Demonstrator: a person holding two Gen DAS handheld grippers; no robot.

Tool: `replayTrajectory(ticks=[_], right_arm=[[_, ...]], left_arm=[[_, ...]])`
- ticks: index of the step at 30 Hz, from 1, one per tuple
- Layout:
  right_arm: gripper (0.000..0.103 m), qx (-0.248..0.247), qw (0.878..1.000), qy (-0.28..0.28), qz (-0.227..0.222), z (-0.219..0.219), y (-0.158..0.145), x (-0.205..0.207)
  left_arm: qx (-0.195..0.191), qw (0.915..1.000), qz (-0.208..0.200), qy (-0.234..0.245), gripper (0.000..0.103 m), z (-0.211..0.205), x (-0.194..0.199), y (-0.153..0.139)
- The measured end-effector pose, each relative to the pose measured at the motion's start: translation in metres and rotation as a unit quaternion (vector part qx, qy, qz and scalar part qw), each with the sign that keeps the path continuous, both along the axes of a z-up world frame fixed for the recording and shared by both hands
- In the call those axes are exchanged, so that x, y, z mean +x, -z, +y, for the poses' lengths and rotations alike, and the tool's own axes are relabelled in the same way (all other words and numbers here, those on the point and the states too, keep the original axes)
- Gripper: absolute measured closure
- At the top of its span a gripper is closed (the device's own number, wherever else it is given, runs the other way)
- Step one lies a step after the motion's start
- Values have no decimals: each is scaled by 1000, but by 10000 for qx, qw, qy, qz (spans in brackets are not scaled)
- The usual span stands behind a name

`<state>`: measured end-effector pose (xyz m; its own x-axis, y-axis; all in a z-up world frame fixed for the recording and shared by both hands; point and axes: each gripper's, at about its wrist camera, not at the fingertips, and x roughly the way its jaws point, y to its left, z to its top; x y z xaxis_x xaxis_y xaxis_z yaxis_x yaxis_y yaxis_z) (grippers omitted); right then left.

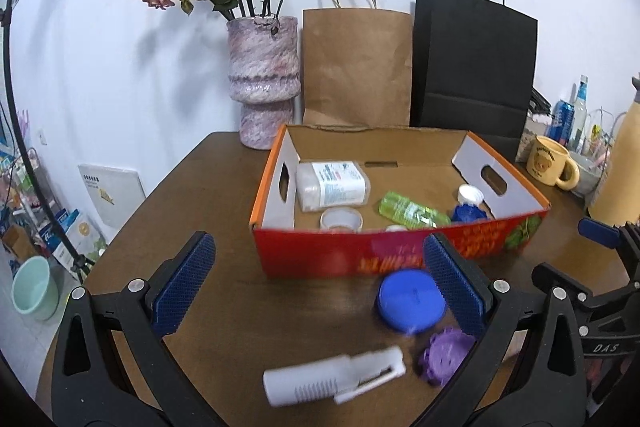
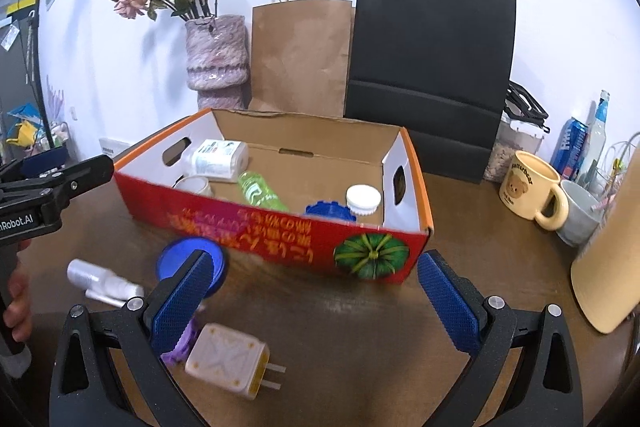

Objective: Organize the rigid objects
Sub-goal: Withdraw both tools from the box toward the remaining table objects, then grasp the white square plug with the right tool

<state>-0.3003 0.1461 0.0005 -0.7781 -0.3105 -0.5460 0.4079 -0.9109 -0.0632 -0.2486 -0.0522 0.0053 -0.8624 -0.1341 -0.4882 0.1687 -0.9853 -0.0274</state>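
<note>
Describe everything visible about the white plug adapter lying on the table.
The plug adapter is a boxy, cream-white plastic block with rounded corners, an X pattern embossed on its upper face and small yellow dots at the corners. Two flat metal prongs point right. It lies flat on the brown table, between the right gripper's open jaws, apparently touching a purple toothed piece.

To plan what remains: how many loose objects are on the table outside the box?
4, all in front of the box: blue lid, white bottle, purple piece, plug. More may be hidden.

one box, two paper bags, two mugs
</note>
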Motion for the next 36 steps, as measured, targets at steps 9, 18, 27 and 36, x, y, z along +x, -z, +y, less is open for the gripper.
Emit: replayTrajectory(ticks=[9,18,27,36], right_arm=[[0,26,9999,-40,-128,7,8,32],[0,96,9995,-31,-309,9,19,51],[0,269,9986,-19,-453,0,28,55],[0,392,9956,-18,-849,-17,40,44]], left_arm=[[-58,9997,-244,44,0,-2,30,15],[-1,9990,-439,-17,0,-13,55,27],[121,9987,-482,-64,0,-21,55,26],[222,9983,-528,-70,0,-26,54,26]])
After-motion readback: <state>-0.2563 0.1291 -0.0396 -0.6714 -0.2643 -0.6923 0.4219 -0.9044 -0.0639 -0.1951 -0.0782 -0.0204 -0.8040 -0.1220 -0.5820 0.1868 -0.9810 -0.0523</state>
